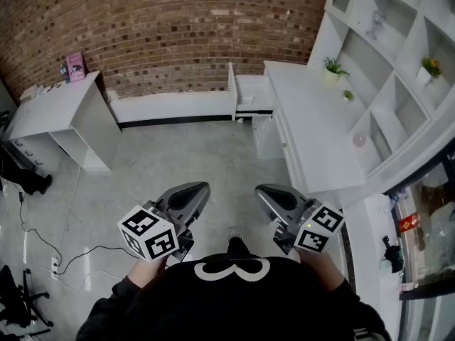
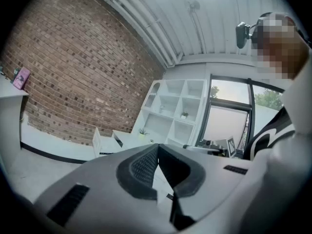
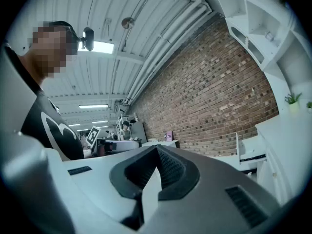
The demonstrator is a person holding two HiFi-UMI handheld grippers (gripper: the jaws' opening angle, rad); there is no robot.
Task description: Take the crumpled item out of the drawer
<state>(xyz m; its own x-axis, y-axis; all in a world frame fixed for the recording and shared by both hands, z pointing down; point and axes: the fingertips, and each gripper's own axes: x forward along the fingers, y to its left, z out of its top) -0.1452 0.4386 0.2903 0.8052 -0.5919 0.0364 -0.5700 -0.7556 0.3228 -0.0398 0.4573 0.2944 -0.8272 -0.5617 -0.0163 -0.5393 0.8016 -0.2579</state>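
Nearest to me, I hold both tongs low in front of my chest, over bare grey floor [image 1: 185, 155]. The left gripper [image 1: 200, 188] is clenched, its ribbed pads pressed tip to tip with nothing between them. The right gripper [image 1: 262, 190] is the same, closed on nothing. Neither touches anything.

Farther off and to the right runs a long white counter [image 1: 313, 126]. At its far end, near the brick wall [image 1: 178, 27], the drawer [image 1: 252, 91] stands pulled out to the left. That is where the crumpled item should lie, but from here I cannot see inside the drawer, so the item itself is hidden from me. The drawer is well apart from both tongs.

Going by the task's wording, I expect something like balled paper or cloth: light, soft and springy, and not fragile, though easily squashed or torn if I clamp hard. I would open one gripper wide, come down over the drawer's open top and pinch a raised fold or the bulk of the wad, not a loose edge that could slip or unfurl. Then I would lift straight up, clear of the drawer's wall.
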